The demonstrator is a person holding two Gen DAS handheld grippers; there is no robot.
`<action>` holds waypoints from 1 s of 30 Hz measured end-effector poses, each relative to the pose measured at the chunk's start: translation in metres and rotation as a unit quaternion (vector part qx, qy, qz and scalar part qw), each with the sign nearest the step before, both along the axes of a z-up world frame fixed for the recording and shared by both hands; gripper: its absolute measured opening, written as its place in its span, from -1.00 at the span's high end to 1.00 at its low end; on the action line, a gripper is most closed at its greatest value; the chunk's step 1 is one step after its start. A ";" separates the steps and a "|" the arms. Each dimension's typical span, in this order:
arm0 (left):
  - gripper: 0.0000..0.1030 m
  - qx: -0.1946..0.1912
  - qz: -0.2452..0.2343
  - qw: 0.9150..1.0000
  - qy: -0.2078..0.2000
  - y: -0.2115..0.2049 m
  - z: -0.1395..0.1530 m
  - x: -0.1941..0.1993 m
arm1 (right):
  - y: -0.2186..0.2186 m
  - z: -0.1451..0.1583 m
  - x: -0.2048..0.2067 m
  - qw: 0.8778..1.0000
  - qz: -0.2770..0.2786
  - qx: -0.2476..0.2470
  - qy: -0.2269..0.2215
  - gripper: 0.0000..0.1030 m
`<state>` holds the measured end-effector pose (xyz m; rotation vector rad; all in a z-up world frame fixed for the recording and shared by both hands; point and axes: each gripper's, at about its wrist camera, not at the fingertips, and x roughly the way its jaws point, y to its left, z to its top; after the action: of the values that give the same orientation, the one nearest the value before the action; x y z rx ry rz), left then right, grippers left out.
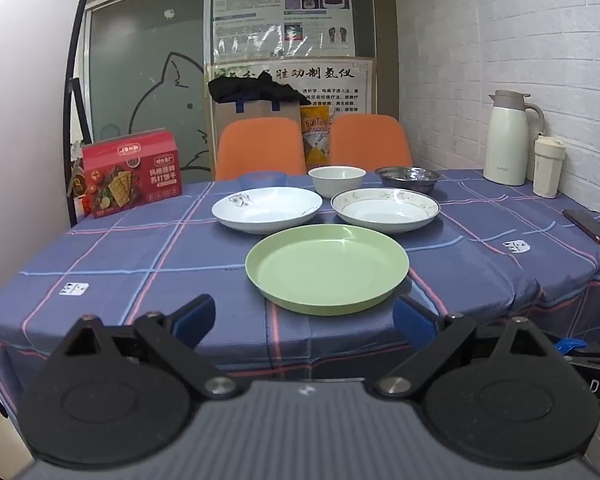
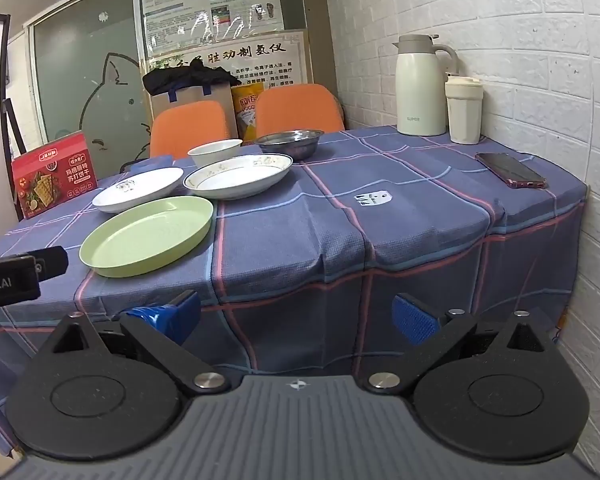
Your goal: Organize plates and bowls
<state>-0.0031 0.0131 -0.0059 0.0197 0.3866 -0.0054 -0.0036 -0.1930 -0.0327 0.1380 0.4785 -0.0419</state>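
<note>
Left gripper [image 1: 304, 318]: jaws spread wide, nothing held, kept short of the table edge, with the green plate [image 1: 327, 269] seen straight ahead near that edge. Right gripper [image 2: 296, 318]: likewise spread and empty, kept lower, facing the tablecloth [image 2: 380, 240] overhang.

Behind the green plate, two white plates [image 1: 267, 209] [image 1: 385, 209] are set side by side; behind those, a blue bowl [image 1: 262, 180], white bowl [image 1: 337, 180] and steel bowl [image 1: 407, 179] are lined up.

The blue bowl is mostly hidden in the right wrist view. The phone [image 2: 511, 169] and thermos [image 2: 419, 86] are shown more fully there.
</note>
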 end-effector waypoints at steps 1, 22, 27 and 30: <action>-0.83 0.009 0.000 1.000 0.006 -0.006 0.001 0.004 | -0.002 0.000 -0.002 1.000 -0.001 0.003 -0.001 -0.75; -0.83 0.017 -0.004 1.000 0.009 -0.015 0.006 0.001 | 0.002 0.001 -0.007 1.000 0.010 0.003 -0.012 -0.75; -0.83 0.017 -0.005 1.000 0.009 -0.016 0.005 0.002 | 0.003 0.001 -0.007 1.000 0.011 0.003 -0.012 -0.75; -0.83 0.015 -0.006 1.000 0.009 -0.015 0.005 0.001 | 0.004 0.001 -0.007 1.000 0.011 0.002 -0.011 -0.75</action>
<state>-0.0018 -0.0024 -0.0013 0.0525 0.4042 -0.0119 -0.0108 -0.1887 -0.0319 0.1377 0.4582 -0.0174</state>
